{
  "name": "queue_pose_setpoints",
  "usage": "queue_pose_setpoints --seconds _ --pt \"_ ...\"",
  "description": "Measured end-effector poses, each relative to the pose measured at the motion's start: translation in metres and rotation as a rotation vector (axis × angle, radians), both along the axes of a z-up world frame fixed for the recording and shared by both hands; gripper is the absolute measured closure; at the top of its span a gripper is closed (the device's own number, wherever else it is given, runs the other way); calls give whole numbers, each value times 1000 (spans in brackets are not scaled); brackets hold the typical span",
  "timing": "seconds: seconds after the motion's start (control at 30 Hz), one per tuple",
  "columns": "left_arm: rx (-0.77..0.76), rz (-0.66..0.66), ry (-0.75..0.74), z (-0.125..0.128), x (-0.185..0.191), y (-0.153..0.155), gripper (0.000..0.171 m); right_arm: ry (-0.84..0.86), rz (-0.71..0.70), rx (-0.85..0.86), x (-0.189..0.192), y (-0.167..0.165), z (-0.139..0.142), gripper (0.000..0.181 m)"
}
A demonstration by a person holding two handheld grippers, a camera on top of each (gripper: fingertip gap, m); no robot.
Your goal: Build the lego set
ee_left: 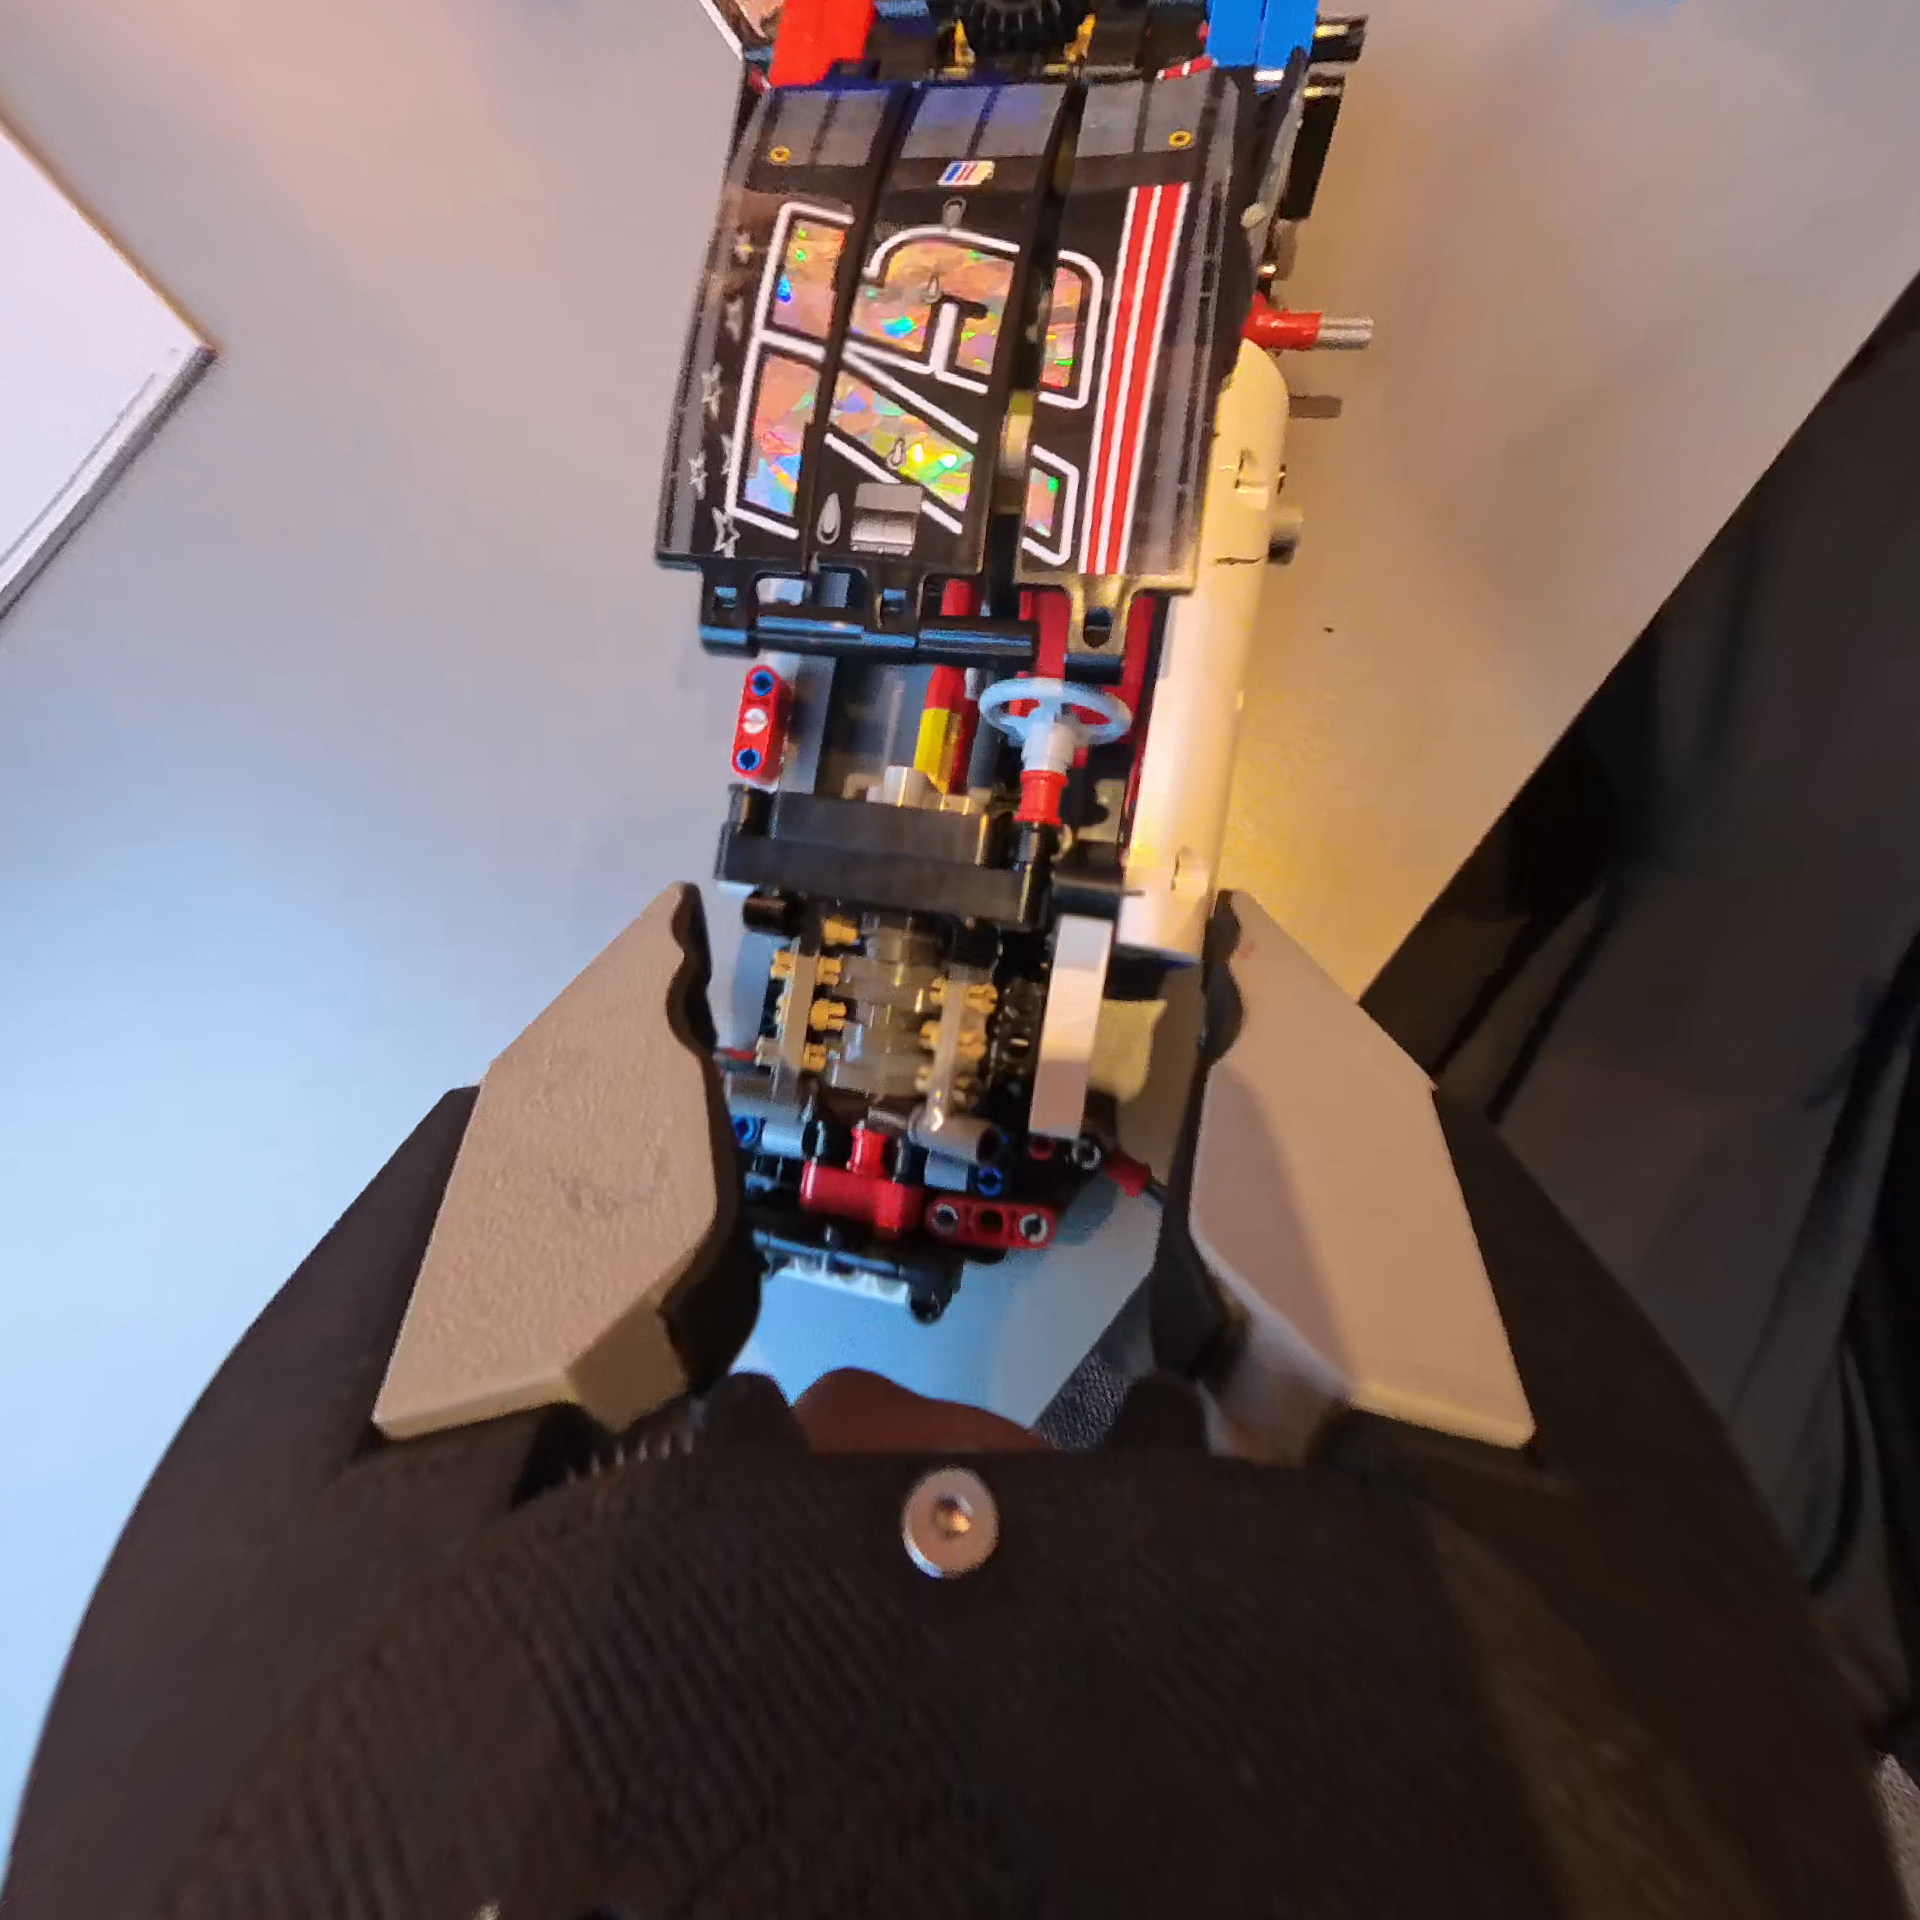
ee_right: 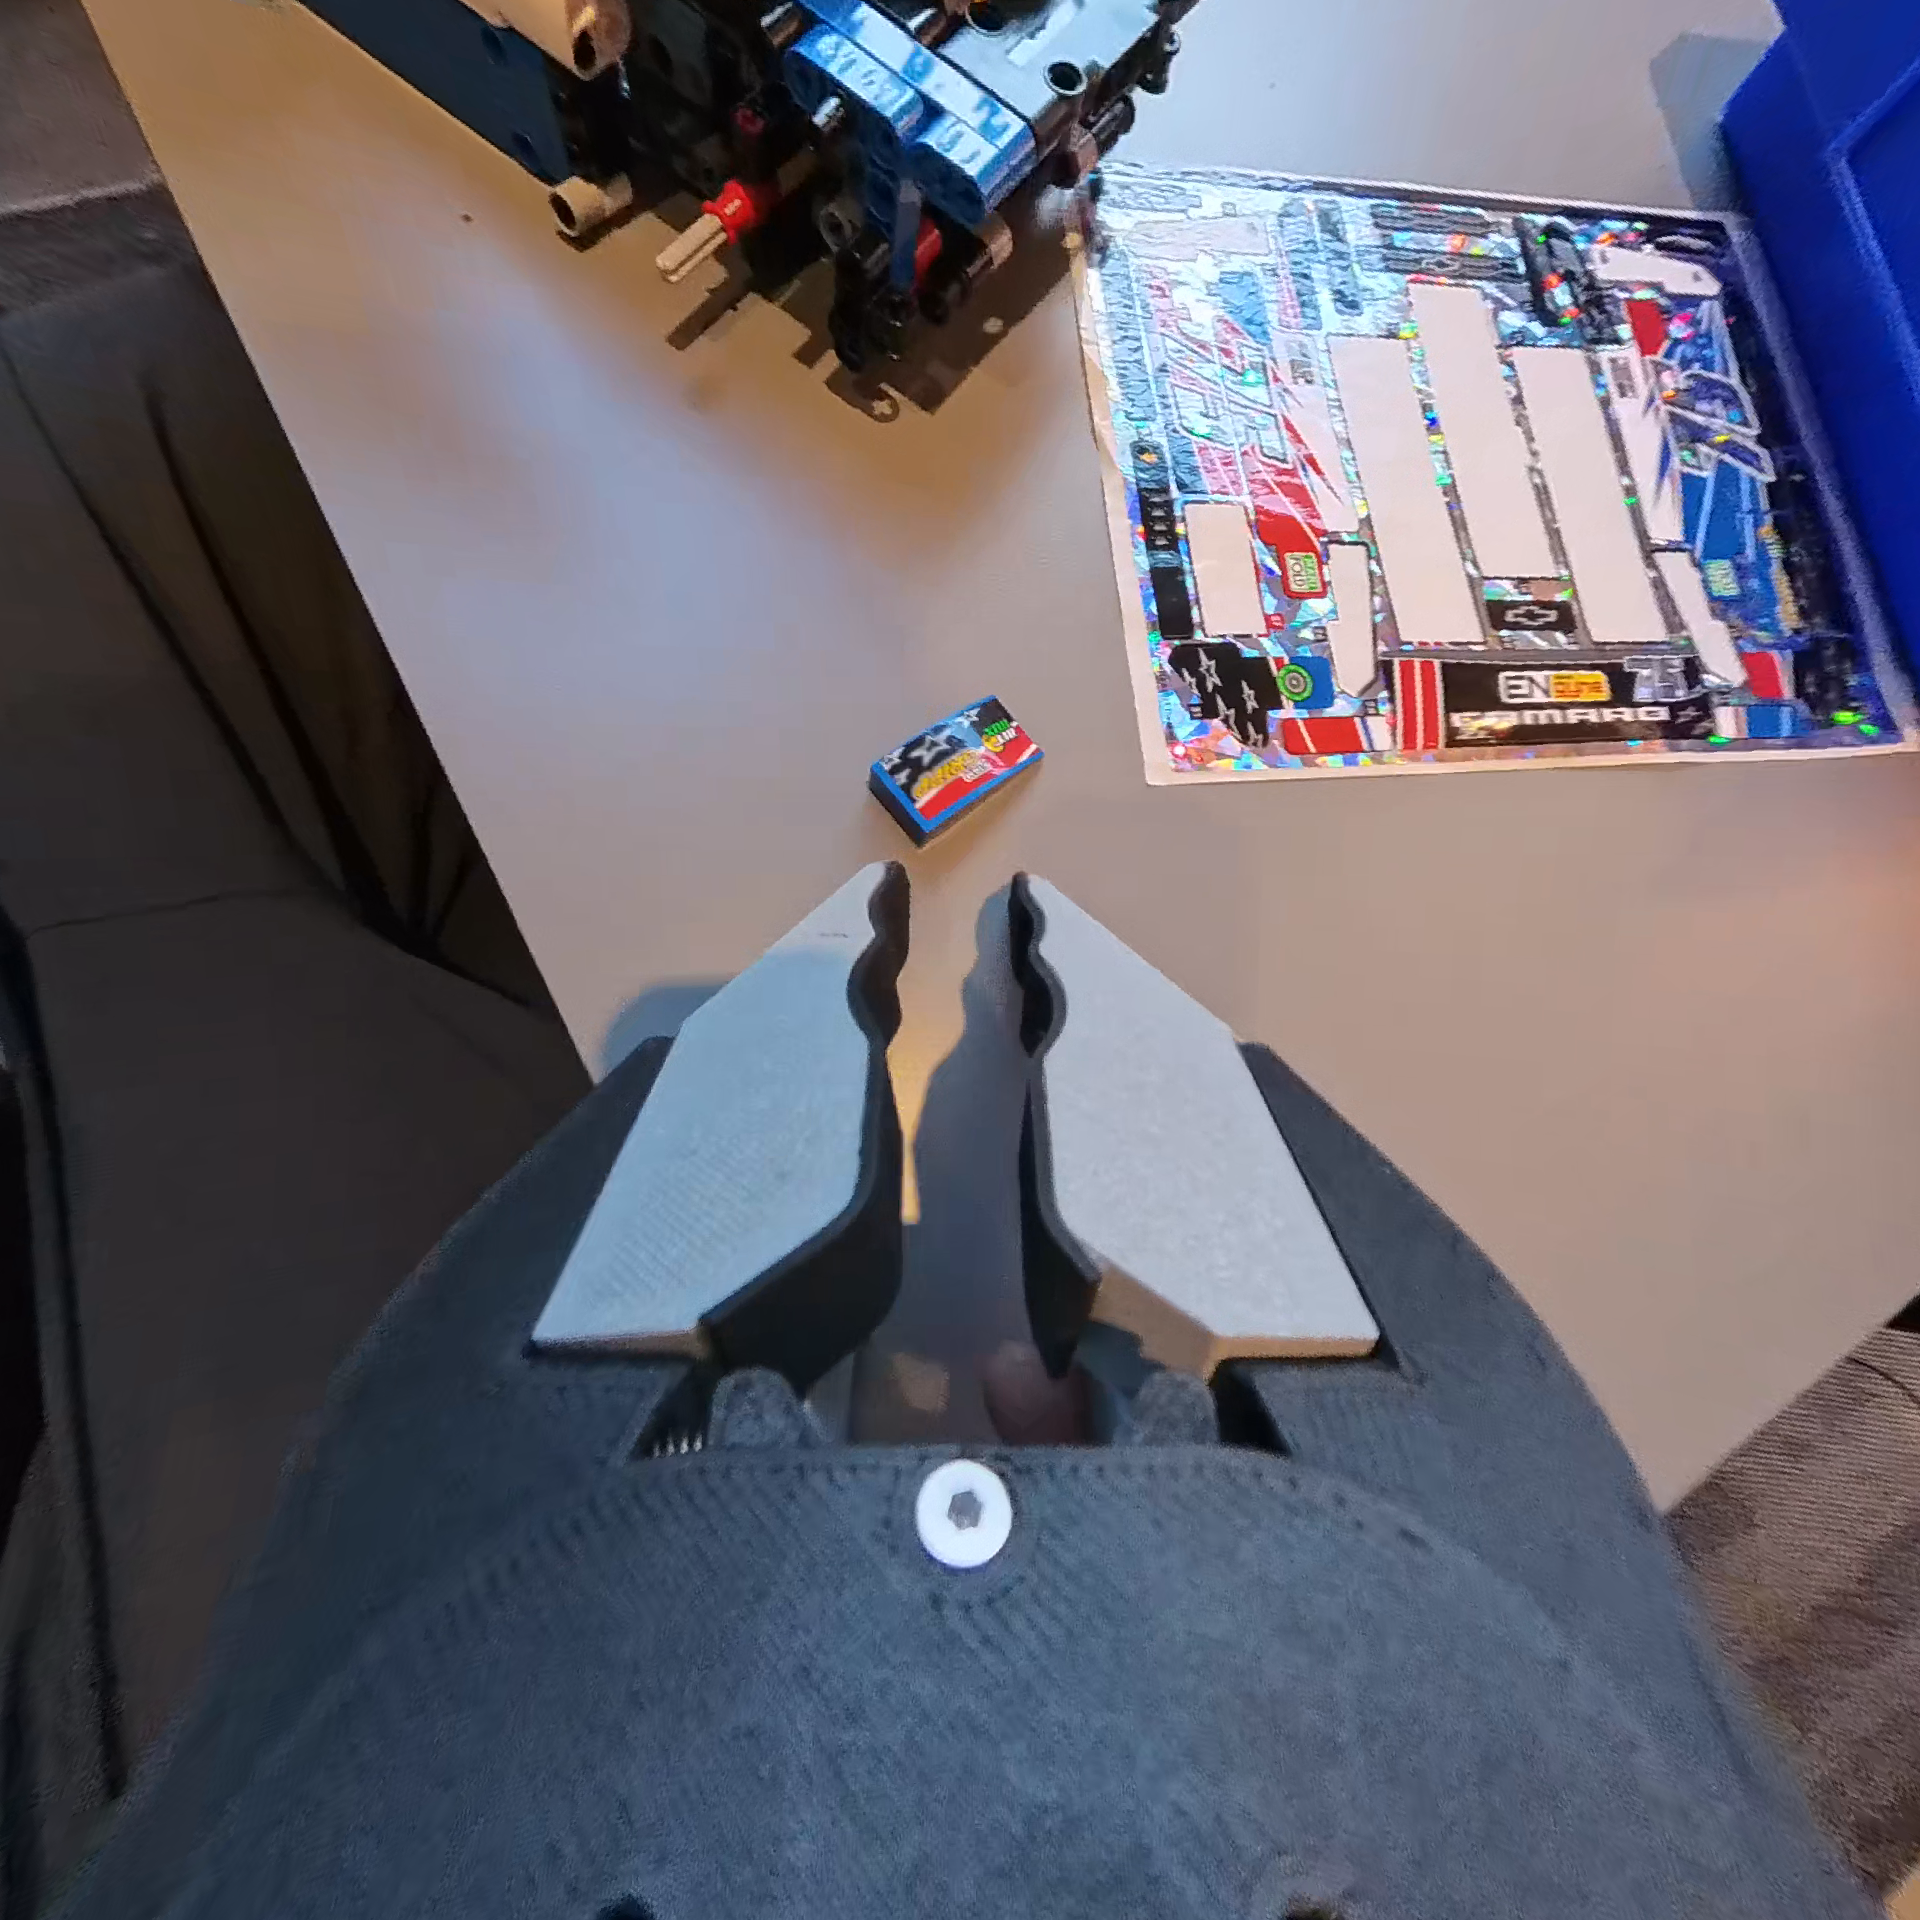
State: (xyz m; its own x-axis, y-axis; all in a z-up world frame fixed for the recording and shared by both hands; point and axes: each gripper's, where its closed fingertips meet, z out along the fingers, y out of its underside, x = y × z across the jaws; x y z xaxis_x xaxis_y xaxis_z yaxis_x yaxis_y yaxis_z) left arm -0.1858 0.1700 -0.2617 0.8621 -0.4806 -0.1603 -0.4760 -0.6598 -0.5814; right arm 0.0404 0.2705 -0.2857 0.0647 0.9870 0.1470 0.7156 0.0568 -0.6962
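Note:
A partly built lego car (ee_left: 935,395) with a black stickered roof panel, a white steering wheel (ee_left: 1051,717) and an exposed engine lies along the left wrist view. My left gripper (ee_left: 956,899) is closed around the car's near end, one finger on each side of the engine block. The car's other end also shows in the right wrist view (ee_right: 831,125). A small blue tile (ee_right: 956,767) with a colourful sticker lies flat on the table. My right gripper (ee_right: 956,873) hovers just short of it, its jaws a narrow gap apart and empty.
A shiny sticker sheet (ee_right: 1475,468) lies to the right of the tile, next to a blue bin (ee_right: 1839,260). The pale table (ee_right: 623,623) ends at a slanted edge on the left, with dark fabric (ee_right: 208,831) beyond. A white sheet (ee_left: 62,395) lies at far left. Spacing between my two grippers at the tips: around 25 cm.

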Motion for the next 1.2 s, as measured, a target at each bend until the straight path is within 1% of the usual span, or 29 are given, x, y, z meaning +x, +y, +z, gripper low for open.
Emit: queue_pose_setpoints --seconds 0.07,0.17,0.2,0.3,0.37,0.4,0.5,0.53,0.6,0.67,0.73,0.8,0.93,1.0,1.03,1.1,1.13,1.2 --pt "31 22 -4 8 -4 -3 79 6 -3 -16 -2 -2 0 157" --pt "101 65 -13 24 -6 -9 86 7 -55 -1 -7 2 2 136" --pt "127 82 -16 29 -5 -11 88 9 -76 -13 -9 2 2 133" --pt "180 108 -20 37 2 -20 93 21 -113 -58 -14 -1 0 135" --pt "195 94 -17 39 12 -27 94 33 -126 -65 -17 -1 0 139" --pt "202 86 -15 40 17 -30 94 37 -127 -68 -18 0 0 143" --pt "221 48 -38 43 37 -36 100 43 -120 -53 -20 0 0 160" --pt "225 35 -56 43 45 -37 102 40 -114 -42 -20 0 0 161" --pt "209 13 -69 38 58 -38 98 33 -85 -9 -20 0 0 162" --pt "192 -22 -51 30 70 -39 105 34 -40 53 -20 -3 2 162" --pt "179 -18 43 24 66 -39 105 55 -5 128 -21 -5 7 162" --pt "202 -5 95 26 60 -38 106 113 64 210 -25 -13 17 162" --pt "218 40 93 34 49 -41 107 250 223 416 -32 -33 43 162" --pt "247 50 92 44 51 -41 109 300 276 464 -34 -44 54 162" --pt "268 34 89 51 58 -41 110 329 295 479 -35 -50 59 162" --pt "316 -22 61 62 80 -38 119 379 329 497 -37 -62 71 162" --pt "325 -50 17 64 95 -36 122 396 344 504 -38 -67 75 162" --pt "312 -95 -104 61 123 -31 126 414 377 515 -39 -77 82 162"
